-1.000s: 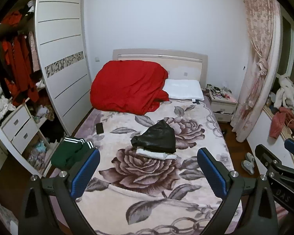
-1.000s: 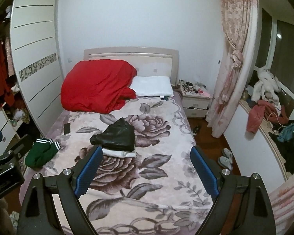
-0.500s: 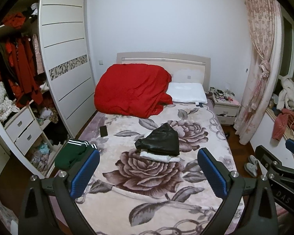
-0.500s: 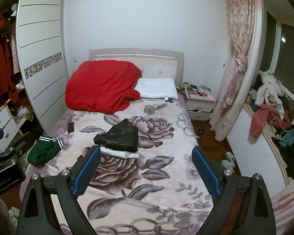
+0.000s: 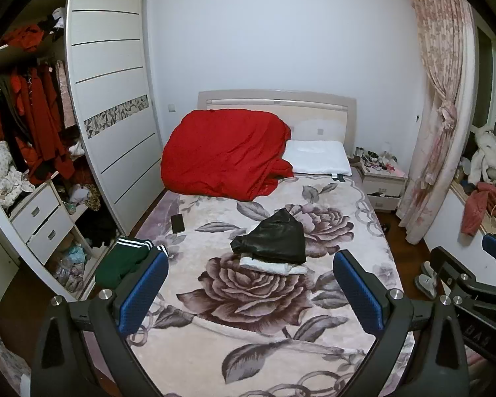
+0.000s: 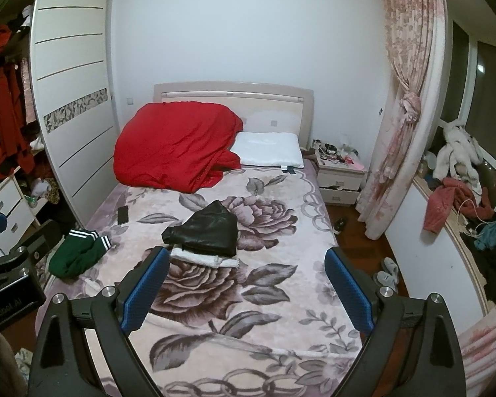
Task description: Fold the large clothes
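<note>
Both grippers hang above the foot of a bed spread with a rose-print blanket, the left gripper and the right gripper each with its 2 blue-padded fingers spread wide and holding nothing. A crumpled green garment with white stripes lies unfolded at the bed's left edge, while a black garment sits already folded atop a white one near the middle of the blanket. The green piece appears to be the next to fold; doing it well likely means carrying it from the edge onto the open blanket in front of the folded stack, with 1 gripper on each side of a hem so that it spreads flat before any crease. A phone lying just beyond it should stay clear of the drag. The left wrist view takes in more of the open wardrobe with its red hanging clothes; the right wrist view shows more of the cluttered window ledge.
</note>
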